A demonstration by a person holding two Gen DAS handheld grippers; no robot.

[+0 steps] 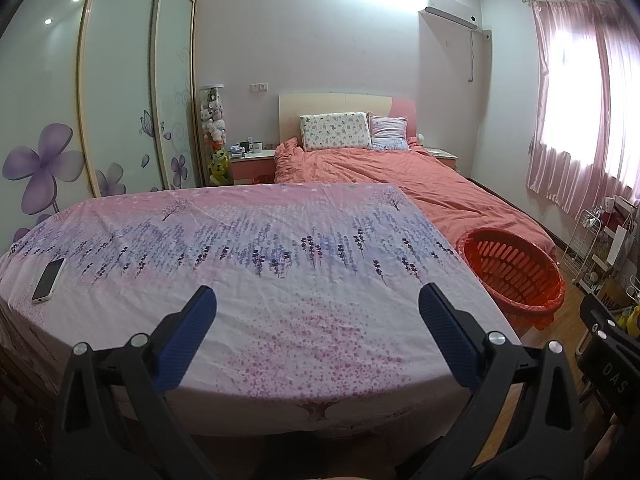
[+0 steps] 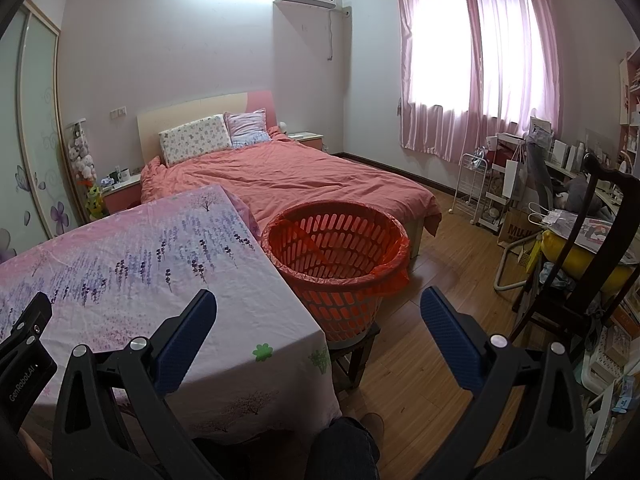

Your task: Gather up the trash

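Observation:
An orange slatted basket [image 2: 338,256] lined with an orange bag stands on a small dark stool at the table's right edge; it also shows in the left wrist view [image 1: 514,276]. My left gripper [image 1: 318,304] is open and empty above the near part of the table's pink floral cloth [image 1: 280,248]. My right gripper [image 2: 318,306] is open and empty over the table's right corner, just in front of the basket. No trash is visible on the cloth.
A white phone [image 1: 49,279] lies at the table's left edge. A bed with a salmon cover [image 2: 304,172] stands behind the table. A dark chair [image 2: 592,264], white racks and clutter fill the right side. Wooden floor [image 2: 432,248] lies between.

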